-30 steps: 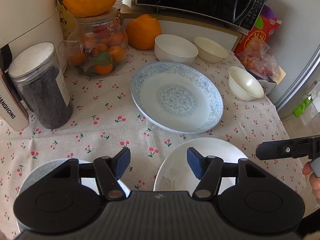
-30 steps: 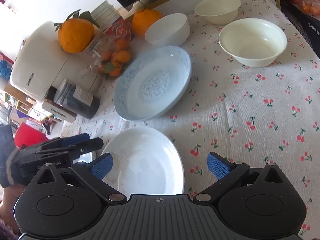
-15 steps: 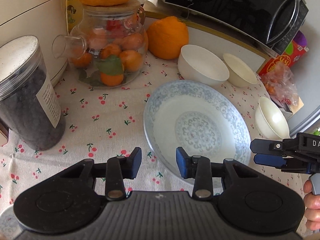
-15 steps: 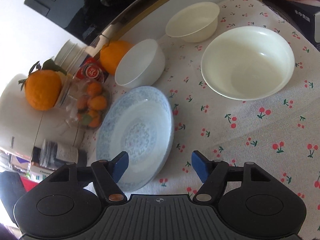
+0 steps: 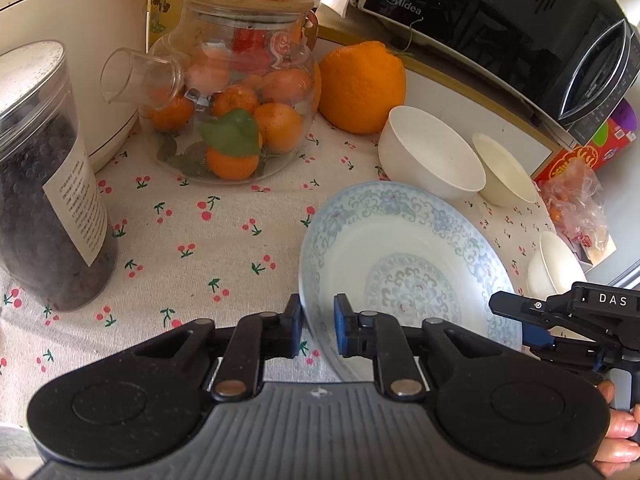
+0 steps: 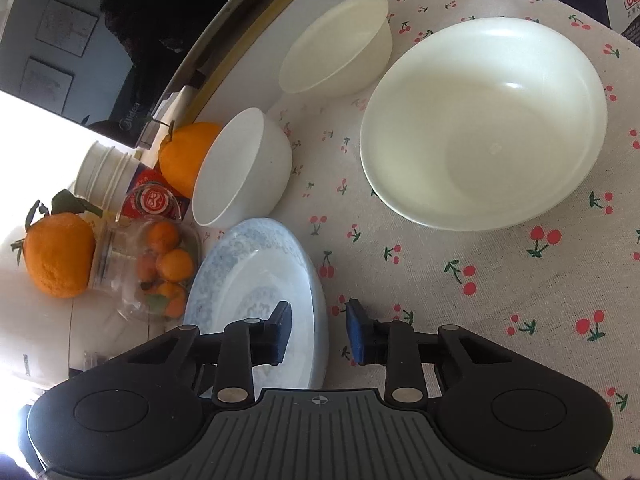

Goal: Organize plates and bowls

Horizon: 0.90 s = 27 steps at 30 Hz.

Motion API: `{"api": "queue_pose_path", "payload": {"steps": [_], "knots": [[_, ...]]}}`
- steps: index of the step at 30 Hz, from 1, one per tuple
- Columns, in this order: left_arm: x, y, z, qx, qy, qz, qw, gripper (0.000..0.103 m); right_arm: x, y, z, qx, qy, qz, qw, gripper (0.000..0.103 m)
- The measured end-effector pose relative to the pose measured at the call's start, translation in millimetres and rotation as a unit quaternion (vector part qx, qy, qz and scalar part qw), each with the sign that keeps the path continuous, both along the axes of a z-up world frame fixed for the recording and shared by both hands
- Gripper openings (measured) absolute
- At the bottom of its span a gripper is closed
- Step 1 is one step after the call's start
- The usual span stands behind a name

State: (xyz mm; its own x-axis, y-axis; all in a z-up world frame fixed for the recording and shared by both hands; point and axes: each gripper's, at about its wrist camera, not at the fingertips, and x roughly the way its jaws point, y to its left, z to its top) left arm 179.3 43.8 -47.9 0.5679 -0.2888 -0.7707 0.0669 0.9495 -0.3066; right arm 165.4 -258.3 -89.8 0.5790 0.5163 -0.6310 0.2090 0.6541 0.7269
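My left gripper point(image 5: 317, 330) has its fingers slightly apart, one on each side of the near-left rim of the plate point(image 5: 408, 268), not clamped. My right gripper point(image 6: 319, 334) straddles its right rim the same way. The plate sits mid-counter point(image 5: 192, 232), beside a white bowl point(image 5: 430, 152).

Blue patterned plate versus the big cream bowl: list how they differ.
The blue patterned plate is wide, shallow and ringed with blue scrollwork; the big cream bowl is deep and plain. Both tools straddle the plate's rim; nothing touches the bowl. Both rest upright and empty on the cherry-print tablecloth.
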Motion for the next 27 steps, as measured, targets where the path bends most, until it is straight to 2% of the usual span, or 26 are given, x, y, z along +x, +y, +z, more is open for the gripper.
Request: {"api": "queue_pose_path", "payload": {"steps": [12, 21, 27], "knots": [[-3, 0, 1, 0.009, -0.012, -0.006, 0.9999, 0.011, 1, 14, 5, -0.022, -0.014, 0.031, 0.999, 0.03], [-7, -8, 9, 0.025, -0.036, -0.029, 0.9986, 0.01, -5, 17, 14, -0.072, -0.013, 0.046, 0.996, 0.023], [-14, -15, 12, 0.026, -0.031, -0.039, 0.9985, 0.01, -14, 11, 21, -0.086, -0.007, 0.051, 0.995, 0.023]]}}
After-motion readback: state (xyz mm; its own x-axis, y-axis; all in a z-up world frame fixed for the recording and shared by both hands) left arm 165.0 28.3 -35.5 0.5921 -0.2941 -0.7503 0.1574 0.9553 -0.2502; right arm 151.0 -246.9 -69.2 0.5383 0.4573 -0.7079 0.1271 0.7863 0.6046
